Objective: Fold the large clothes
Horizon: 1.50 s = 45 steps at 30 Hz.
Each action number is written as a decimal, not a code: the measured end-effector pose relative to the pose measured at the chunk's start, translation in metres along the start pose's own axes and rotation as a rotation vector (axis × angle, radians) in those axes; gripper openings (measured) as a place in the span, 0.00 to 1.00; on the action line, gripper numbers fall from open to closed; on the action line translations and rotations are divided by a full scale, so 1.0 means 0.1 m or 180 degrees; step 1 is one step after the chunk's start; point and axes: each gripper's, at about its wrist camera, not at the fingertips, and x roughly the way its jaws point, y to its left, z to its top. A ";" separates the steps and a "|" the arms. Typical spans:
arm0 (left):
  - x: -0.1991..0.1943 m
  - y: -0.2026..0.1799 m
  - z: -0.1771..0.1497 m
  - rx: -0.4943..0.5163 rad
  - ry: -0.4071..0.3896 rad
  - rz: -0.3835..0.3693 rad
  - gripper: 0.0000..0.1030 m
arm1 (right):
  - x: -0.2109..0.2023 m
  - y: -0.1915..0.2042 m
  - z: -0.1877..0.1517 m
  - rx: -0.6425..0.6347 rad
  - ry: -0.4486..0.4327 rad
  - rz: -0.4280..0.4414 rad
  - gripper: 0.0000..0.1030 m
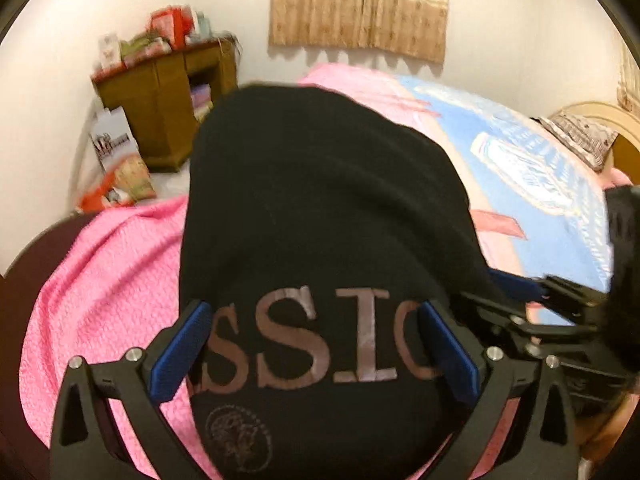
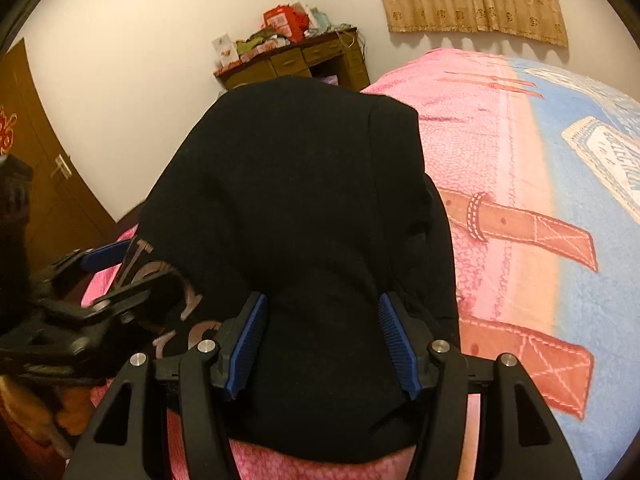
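Note:
A black garment with large pale letters lies folded in a long strip on the pink and blue bed cover. My left gripper is open, its blue pads on either side of the lettered part, just above the cloth. My right gripper is open too, its blue pads astride the plain black part of the same garment. Each gripper shows at the edge of the other's view: the right gripper and the left gripper, close beside each other.
The bed cover stretches away to the right. A wooden desk piled with boxes stands against the far wall, with bags on the floor beside it. A curtain hangs on the wall. A brown door is at left.

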 end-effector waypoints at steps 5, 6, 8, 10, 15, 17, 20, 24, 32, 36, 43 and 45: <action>0.05 -0.06 0.02 0.0099 -0.0075 0.0070 1.00 | -0.27 -0.06 0.48 0.0078 0.0038 0.0238 0.57; 0.06 -0.03 0.02 0.0083 -0.0079 0.0060 1.00 | -0.31 -0.07 0.63 0.0103 -0.0055 0.0243 0.57; 0.06 -0.04 0.03 0.0098 -0.0087 0.0103 1.00 | -0.28 -0.04 0.95 0.0086 -0.0183 0.0247 0.57; 0.08 -0.07 0.02 0.0109 -0.0105 0.0169 1.00 | 0.05 0.07 1.18 -0.0073 -0.0009 0.0312 0.57; 0.10 -0.06 -0.05 0.0147 -0.0158 0.0234 1.00 | 0.99 0.17 1.21 -0.0279 0.0426 -0.0050 0.64; 0.12 -0.07 -0.05 0.0146 -0.0172 0.0221 1.00 | 1.08 0.05 1.21 -0.0041 0.0377 0.0006 0.67; 0.17 -0.10 -0.01 0.0187 -0.0194 0.0225 1.00 | 1.08 -0.10 1.23 0.0090 0.0379 0.0095 0.68; 0.17 -0.10 -0.03 0.0232 -0.0189 0.0212 1.00 | 0.94 -0.12 1.16 0.0159 0.0253 0.0116 0.68; 0.13 -0.16 -0.09 0.0287 -0.0200 0.0197 1.00 | 0.34 -0.32 0.58 0.0439 0.0010 0.0130 0.68; 0.14 -0.19 -0.08 0.0297 -0.0205 0.0239 1.00 | 0.16 -0.41 0.24 0.0864 0.0006 0.0285 0.70; 0.19 -0.27 -0.04 0.0316 -0.0144 0.0332 1.00 | -0.03 -0.16 -0.13 0.0878 -0.0140 0.0195 0.70; 0.20 -0.28 -0.04 0.0331 -0.0157 0.0358 1.00 | 0.00 -0.13 -0.16 0.0901 -0.0115 0.0193 0.70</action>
